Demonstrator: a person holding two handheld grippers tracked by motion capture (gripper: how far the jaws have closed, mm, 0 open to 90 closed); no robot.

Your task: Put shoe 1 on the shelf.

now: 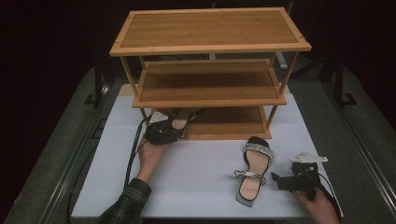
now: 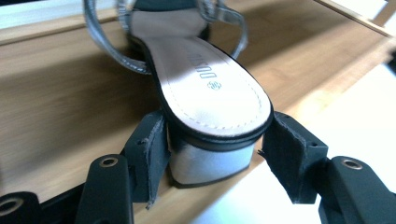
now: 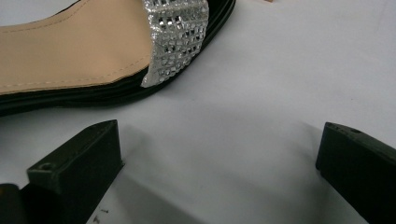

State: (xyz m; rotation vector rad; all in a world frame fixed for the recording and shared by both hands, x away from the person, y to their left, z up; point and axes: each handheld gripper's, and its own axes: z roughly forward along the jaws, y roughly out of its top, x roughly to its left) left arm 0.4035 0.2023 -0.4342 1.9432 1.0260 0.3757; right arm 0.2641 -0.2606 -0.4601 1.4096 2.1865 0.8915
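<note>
A black sandal with a tan insole and silver straps lies on the bottom shelf of a wooden rack. My left gripper is at its heel. In the left gripper view the sandal points away along the shelf board, and my left gripper is shut on its silver block heel, one pad on each side. The matching sandal lies on the white table top, toe towards the rack. My right gripper rests open just right of it. In the right gripper view that sandal lies beyond the open right gripper.
The rack has three tiers; the top board and middle board are bare. It stands at the far edge of the white table top. A black cable trails from the left gripper. Dark floor lies on both sides.
</note>
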